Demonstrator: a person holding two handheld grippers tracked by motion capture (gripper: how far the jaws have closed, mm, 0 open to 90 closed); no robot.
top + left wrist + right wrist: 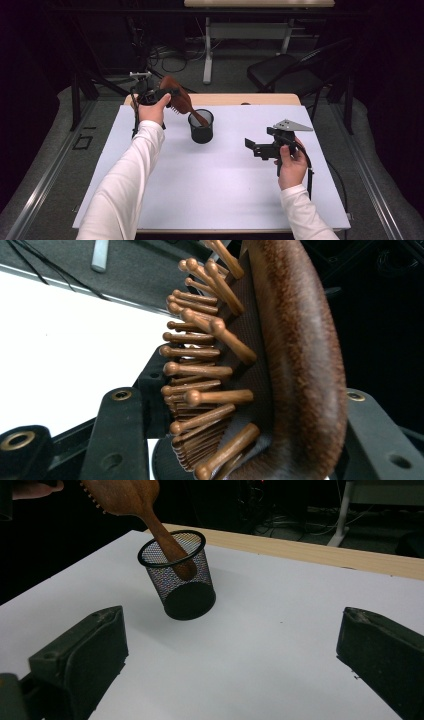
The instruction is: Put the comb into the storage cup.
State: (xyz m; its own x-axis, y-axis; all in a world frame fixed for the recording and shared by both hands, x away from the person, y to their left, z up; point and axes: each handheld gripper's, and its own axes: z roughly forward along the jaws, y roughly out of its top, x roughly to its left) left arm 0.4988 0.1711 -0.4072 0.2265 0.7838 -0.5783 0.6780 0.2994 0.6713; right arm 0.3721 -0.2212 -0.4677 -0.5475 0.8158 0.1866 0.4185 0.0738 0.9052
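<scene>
A white table top (pixel 220 190) fills the middle of the room, with a strip of bare wood along its far edge and a dark chair (pixel 280 70) standing on the floor beyond it. Two white-sleeved forearms come in from the near side. The left gripper (pixel 167 97) is held up over the far left part of the table, and its jaws are pinched on the head of a brown wooden hairbrush (pixel 181 100); in the left gripper view the brush's padded face and round-tipped wooden pins (pixel 210 370) sit right between the two black jaws, which press on it from either side. The brush slants down to the right, and its handle end is inside a black mesh pen cup (pixel 201 126) that stands just to the right of that hand, tipped slightly in the right gripper view, where the handle (pixel 172 550) leans on the cup's rim. The right gripper (pixel 257 147) hovers over the right side of the table, well apart from the cup, its jaws spread wide with nothing between them.
</scene>
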